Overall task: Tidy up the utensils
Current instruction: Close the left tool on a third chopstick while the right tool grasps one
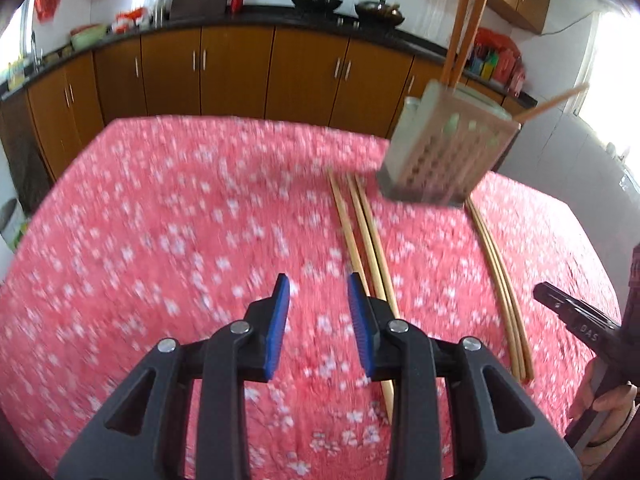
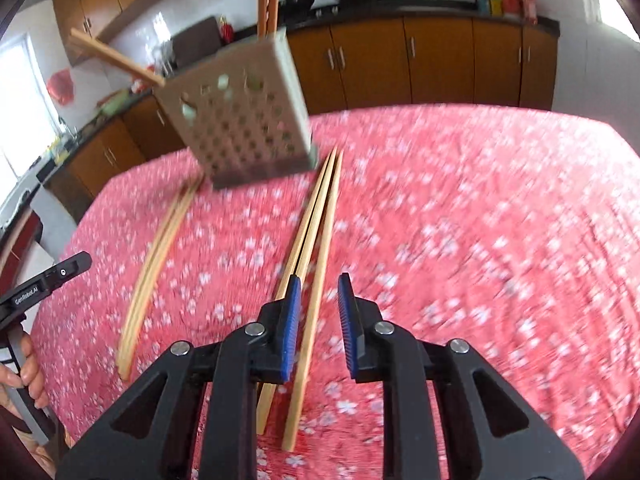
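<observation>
A grey perforated utensil holder point(image 1: 448, 152) stands at the table's far side with a few chopsticks sticking out of it; it also shows in the right wrist view point(image 2: 244, 120). Two bundles of wooden chopsticks lie on the red floral tablecloth: one group point(image 1: 362, 232) just right of my left gripper point(image 1: 318, 292), another point(image 1: 500, 280) further right. In the right wrist view the nearer group point(image 2: 316, 236) runs under my right gripper point(image 2: 318, 292), one stick between its fingers; the other group point(image 2: 156, 264) lies to the left. Both grippers are open and empty, above the cloth.
The red floral tablecloth point(image 1: 160, 220) covers the table. Brown kitchen cabinets point(image 1: 240, 72) and a dark counter with woks stand behind. The other gripper's body shows at the right edge of the left wrist view point(image 1: 576, 320) and at the left edge of the right wrist view point(image 2: 44, 284).
</observation>
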`<state>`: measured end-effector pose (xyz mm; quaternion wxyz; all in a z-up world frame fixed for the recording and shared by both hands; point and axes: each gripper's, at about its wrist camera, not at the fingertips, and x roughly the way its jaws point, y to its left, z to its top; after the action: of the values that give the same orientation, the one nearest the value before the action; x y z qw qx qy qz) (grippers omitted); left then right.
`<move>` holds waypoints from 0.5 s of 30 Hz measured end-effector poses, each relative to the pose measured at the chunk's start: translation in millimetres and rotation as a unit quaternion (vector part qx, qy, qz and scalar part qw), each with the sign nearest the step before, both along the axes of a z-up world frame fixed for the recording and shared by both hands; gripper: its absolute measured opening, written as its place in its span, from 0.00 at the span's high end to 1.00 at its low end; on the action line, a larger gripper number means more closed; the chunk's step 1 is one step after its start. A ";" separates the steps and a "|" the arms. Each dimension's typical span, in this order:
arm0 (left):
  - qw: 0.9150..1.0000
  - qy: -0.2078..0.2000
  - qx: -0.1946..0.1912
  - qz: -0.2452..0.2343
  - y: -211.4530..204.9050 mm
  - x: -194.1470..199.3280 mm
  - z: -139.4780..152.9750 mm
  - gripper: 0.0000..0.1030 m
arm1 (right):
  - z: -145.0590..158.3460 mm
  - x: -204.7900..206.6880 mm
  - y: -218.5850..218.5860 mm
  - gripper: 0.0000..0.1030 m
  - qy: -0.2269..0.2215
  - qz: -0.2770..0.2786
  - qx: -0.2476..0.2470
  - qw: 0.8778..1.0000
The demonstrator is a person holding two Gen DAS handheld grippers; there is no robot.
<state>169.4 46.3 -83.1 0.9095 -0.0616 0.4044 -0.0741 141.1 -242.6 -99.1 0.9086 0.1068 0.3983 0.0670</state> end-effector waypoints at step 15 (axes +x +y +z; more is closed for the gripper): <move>0.999 0.030 -0.014 -0.025 -27.5 8.1 -22.9 0.77 | -22.7 8.1 8.0 0.93 0.016 -0.011 -0.046 0.999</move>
<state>177.5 18.8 -106.1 0.8938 -0.0662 0.4321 -0.1000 149.2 -234.6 -121.8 0.9067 0.0702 0.4142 0.0370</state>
